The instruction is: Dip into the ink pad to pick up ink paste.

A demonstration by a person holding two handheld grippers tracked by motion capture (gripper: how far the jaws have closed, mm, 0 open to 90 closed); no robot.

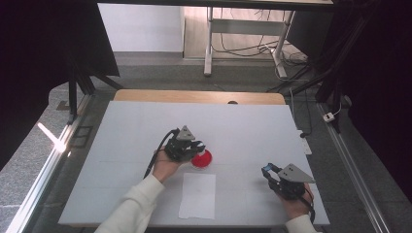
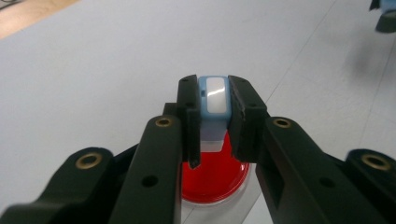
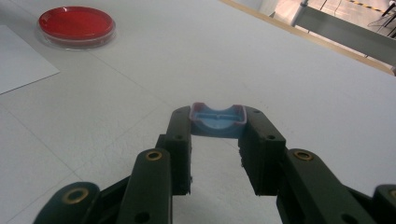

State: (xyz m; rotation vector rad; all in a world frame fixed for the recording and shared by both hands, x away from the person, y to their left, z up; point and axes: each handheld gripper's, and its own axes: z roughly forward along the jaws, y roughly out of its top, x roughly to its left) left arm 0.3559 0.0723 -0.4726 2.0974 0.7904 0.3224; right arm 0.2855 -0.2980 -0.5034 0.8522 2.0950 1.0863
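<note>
A small light-blue plastic stamp body [image 2: 213,100] is clamped between the jaws of the left hand-held gripper [image 1: 198,147], directly above a round red ink pad in a clear dish [image 1: 202,159] on the white tabletop [image 1: 131,131]. A light-blue plastic cap [image 3: 218,120] is pinched by the right hand-held gripper [image 1: 266,171], well apart. A white paper sheet [image 1: 197,195] is seen between them.

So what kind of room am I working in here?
Probably a lab or data-recording workbench: a white-topped table framed by dark curtains and black rig struts, a round red-filled clear dish, and loose floor cables behind.
</note>
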